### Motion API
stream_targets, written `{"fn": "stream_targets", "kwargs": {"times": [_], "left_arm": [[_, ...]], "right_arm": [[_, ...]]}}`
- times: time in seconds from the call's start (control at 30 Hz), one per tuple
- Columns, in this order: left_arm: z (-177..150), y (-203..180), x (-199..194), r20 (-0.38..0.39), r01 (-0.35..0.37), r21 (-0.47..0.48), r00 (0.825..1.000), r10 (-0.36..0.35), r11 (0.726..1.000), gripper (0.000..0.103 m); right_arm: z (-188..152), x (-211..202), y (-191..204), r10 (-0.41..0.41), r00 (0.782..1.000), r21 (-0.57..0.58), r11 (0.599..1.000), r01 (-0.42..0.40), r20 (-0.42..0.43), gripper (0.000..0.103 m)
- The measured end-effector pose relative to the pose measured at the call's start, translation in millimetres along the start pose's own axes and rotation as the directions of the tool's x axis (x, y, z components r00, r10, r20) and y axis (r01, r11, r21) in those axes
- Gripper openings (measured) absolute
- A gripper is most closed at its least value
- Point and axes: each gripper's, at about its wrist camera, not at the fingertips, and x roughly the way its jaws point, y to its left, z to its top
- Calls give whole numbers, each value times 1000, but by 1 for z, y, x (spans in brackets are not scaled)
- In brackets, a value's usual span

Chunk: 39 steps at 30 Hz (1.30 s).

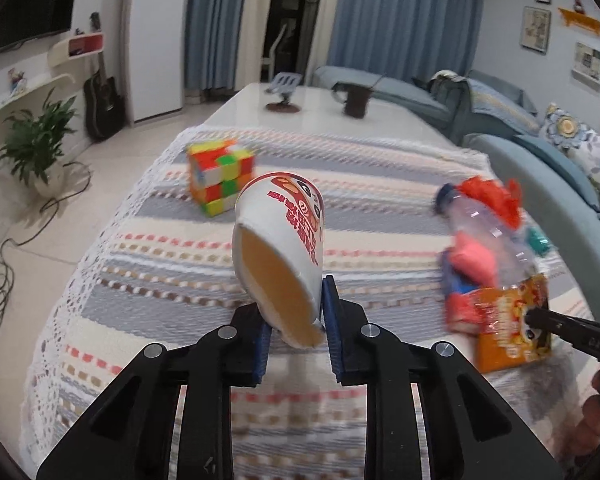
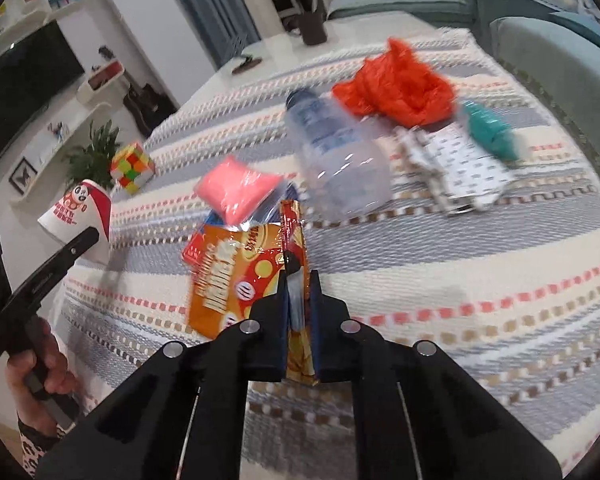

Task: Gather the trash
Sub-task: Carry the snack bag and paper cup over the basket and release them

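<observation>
My big striped woven tablecloth (image 1: 380, 184) lies under everything. Above it, my left claw (image 1: 294, 320) pinches the rim of a tilted white paper cup with red print (image 1: 284, 240). My right claw (image 2: 300, 300) squeezes the edge of an orange crinkly snack bag (image 2: 236, 272). A clear plastic bottle (image 2: 336, 160) sticks up just behind that bag, and a small bright puzzle cube (image 1: 220, 176) sits behind the cup.

Left wrist view is looking down the striped tablecloth (image 1: 380, 208) toward the curtains at upper centre, close above the cloth. Right wrist view is facing the same cloth, angled leftward. Both are sharing the cube (image 1: 220, 178) and orange snack bag (image 2: 236, 276).
</observation>
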Motion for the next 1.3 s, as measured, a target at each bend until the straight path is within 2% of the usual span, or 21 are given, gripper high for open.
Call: {"fn": "stream_targets", "kwargs": {"times": [0.2, 0.33, 0.47, 0.53, 0.67, 0.8, 0.87, 1.0, 1.1, 1.2, 1.3], "left_arm": [[15, -55, -32, 76, 126, 64, 989, -131, 990, 22], [21, -117, -43, 84, 216, 173, 969, -233, 961, 22], [27, -177, -50, 63, 334, 214, 933, -354, 918, 22], [29, -208, -54, 57, 364, 254, 919, -389, 896, 22], [25, -275, -59, 24, 425, 319, 890, -456, 847, 22], [9, -337, -52, -33, 473, 360, 868, -495, 804, 22], [-3, -374, -43, -87, 507, 381, 852, -516, 773, 22], [-20, -423, -19, -187, 563, 401, 823, -537, 723, 22], [-41, -459, 1, -267, 591, 426, 805, -529, 685, 22], [-66, -486, 19, -334, 617, 448, 787, -519, 647, 22], [-83, -500, 33, -387, 638, 445, 770, -508, 629, 22]], "right_arm": [[0, -62, -17, -79, 988, 31, 997, 75, 134, 6], [1, -110, -42, -139, 968, 87, 989, 123, 209, 6], [0, -161, -79, -228, 933, 163, 969, 188, 279, 6], [-2, -185, -99, -271, 914, 203, 955, 215, 304, 6], [-13, -229, -141, -381, 862, 283, 913, 293, 334, 6], [-31, -254, -189, -456, 834, 375, 865, 334, 309, 6], [-44, -262, -215, -484, 827, 420, 839, 346, 287, 6], [-68, -261, -256, -558, 801, 485, 774, 407, 218, 6], [-85, -248, -279, -620, 772, 499, 718, 486, 141, 6], [-98, -234, -301, -619, 781, 514, 699, 497, 87, 6], [-106, -217, -315, -616, 787, 518, 686, 511, 41, 6]]}}
